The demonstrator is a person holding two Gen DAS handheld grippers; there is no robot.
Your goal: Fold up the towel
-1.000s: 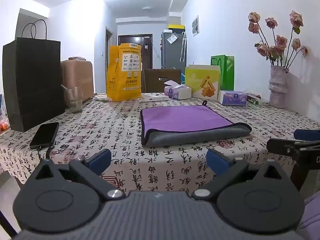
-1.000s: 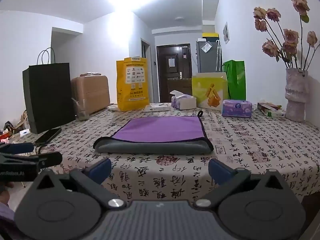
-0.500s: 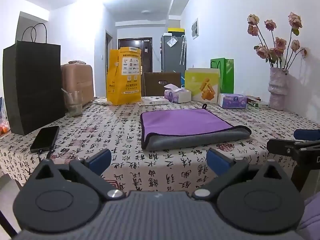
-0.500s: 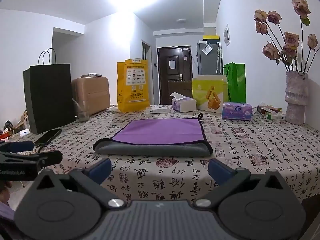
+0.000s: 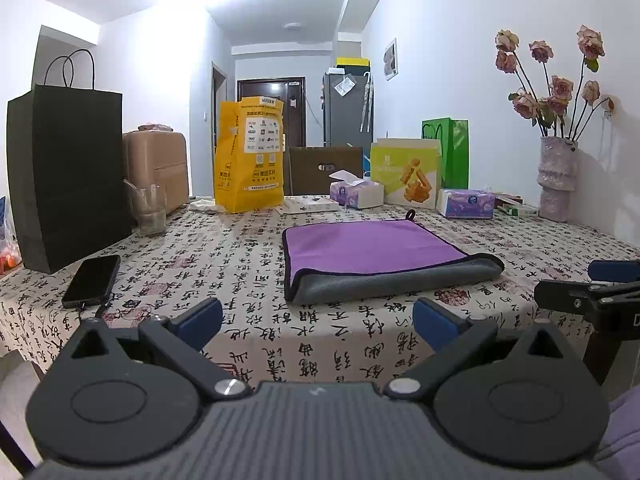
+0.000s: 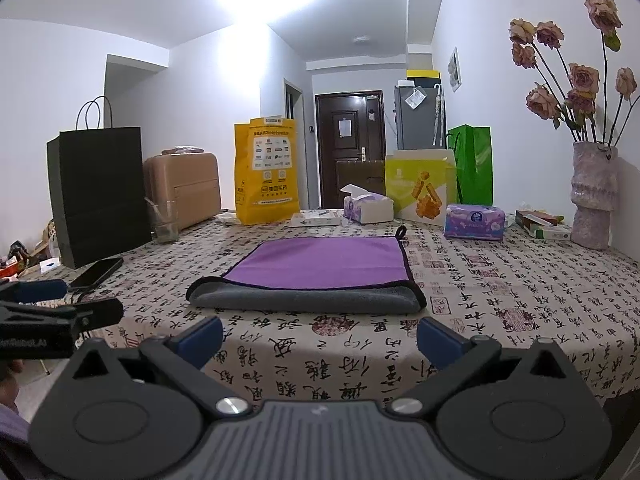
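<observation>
At far left stands a matte black paper bag (image 5: 66, 172) with thin looped handles, and just before it a glossy dark phone (image 5: 92, 275) lies flat on the tablecloth (image 5: 224, 264), a pale fabric printed all over with black calligraphy and reddish seals. A clear glass (image 5: 149, 209) sits beside the bag; behind it are a tan hard-shell suitcase (image 5: 158, 168) and a stiff yellow printed bag (image 5: 249, 156). Mid-table lies the towel (image 5: 380, 258), folded over — smooth purple on top, plush grey at the rounded fold nearest the cameras, dark piping along its edges and a small loop at the far corner. It lies flat, untouched, apart from both tools. The left gripper (image 5: 318, 316) hovers off the table's near edge, its blue-tipped fingers spread wide and holding nothing; the right gripper (image 6: 320, 334) is likewise splayed and empty. Rightward sit soft tissue packs (image 6: 474, 222) and a ridged, mottled vase (image 6: 592, 196) of dried roses.
</observation>
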